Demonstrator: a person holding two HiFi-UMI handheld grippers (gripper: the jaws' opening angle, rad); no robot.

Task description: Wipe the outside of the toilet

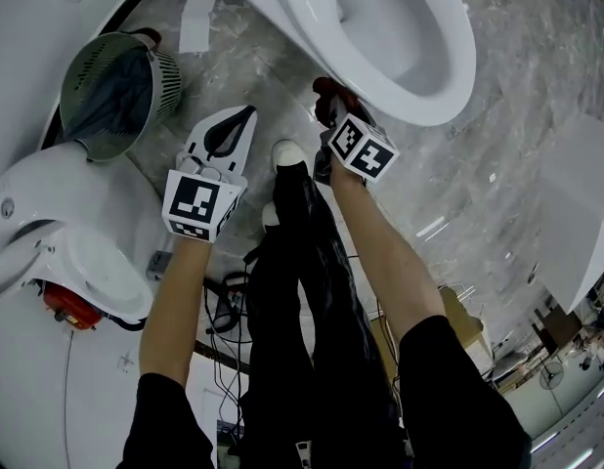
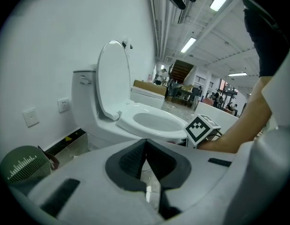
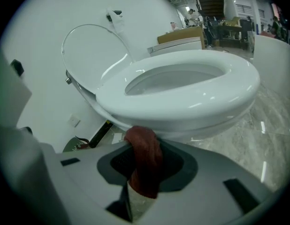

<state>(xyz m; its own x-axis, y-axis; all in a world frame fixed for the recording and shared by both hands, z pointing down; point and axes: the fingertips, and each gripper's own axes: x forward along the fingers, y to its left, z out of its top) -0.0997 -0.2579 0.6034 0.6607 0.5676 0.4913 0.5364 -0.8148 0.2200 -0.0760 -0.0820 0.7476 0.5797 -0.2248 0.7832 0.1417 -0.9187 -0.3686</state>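
Under the toilet (image 3: 192,102) bowl's front edge, the right gripper (image 3: 144,143) clamps a reddish cloth (image 3: 146,168), seemingly touching porcelain; its tip is hidden. The left gripper (image 2: 146,146) is clenched, empty.

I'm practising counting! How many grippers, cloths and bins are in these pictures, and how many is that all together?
Grippers: 2, the left gripper and the right gripper
Cloth: 1
Bin: 1
Total: 4
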